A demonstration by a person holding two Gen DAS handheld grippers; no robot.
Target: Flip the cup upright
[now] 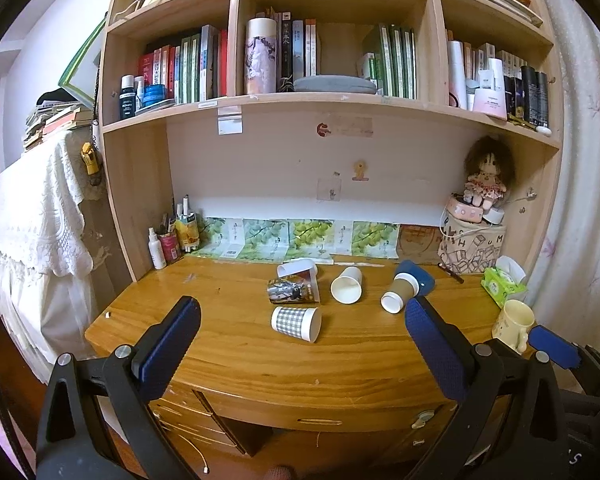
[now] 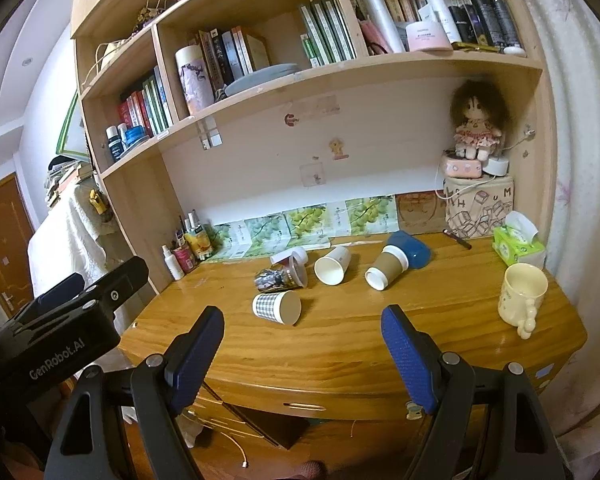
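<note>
Several paper cups lie on their sides on the wooden desk (image 1: 228, 344): a checked cup (image 1: 296, 323) nearest, a dark printed cup (image 1: 292, 290), a white and red cup (image 1: 298, 269), a plain white cup (image 1: 347, 285) and a brown cup with white lid (image 1: 399, 291). They also show in the right wrist view: the checked cup (image 2: 276, 306), white cup (image 2: 331, 265), brown cup (image 2: 387, 267). A blue cup (image 2: 408, 249) lies behind the brown one. My left gripper (image 1: 300, 320) is open and empty, short of the desk's front edge. My right gripper (image 2: 301, 324) is open and empty, also in front of the desk.
A cream mug (image 2: 523, 294) stands upright at the desk's right. A green tissue pack (image 2: 517, 245), a patterned bag (image 2: 477, 208) with a doll (image 2: 475, 128) stand at back right. Bottles and a pen holder (image 2: 184, 256) stand at back left. Bookshelves (image 1: 331, 100) hang above. Drawers sit under the desk.
</note>
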